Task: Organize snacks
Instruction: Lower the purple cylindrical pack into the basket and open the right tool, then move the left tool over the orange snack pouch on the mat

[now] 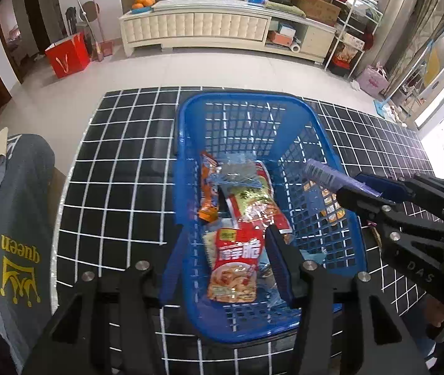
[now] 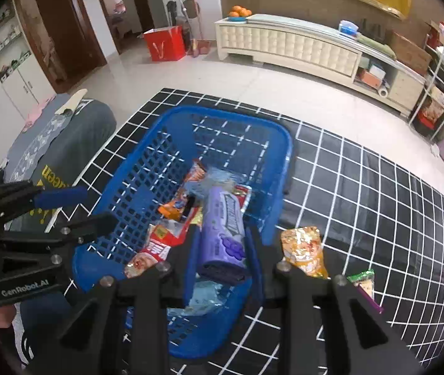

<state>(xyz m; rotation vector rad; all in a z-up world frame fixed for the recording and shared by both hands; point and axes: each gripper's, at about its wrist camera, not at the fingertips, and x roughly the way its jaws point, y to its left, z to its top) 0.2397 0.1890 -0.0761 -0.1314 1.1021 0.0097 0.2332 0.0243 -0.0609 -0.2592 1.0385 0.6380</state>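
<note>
Purple foil-wrapped snack roll, clamped in right hand-held gripper above blue plastic lattice basket: best lowered among packets before release; left hand-held gripper parted, empty.

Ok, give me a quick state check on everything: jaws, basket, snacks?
Left gripper: jaws open, red snack packet lying in the basket between them.
Right gripper: jaws shut on purple snack pack, over the basket.
Blue basket: upright, partly filled with packets.
Orange snack bag: lying on the mat outside the basket.
Green-topped packet: on the mat, outside.
</note>
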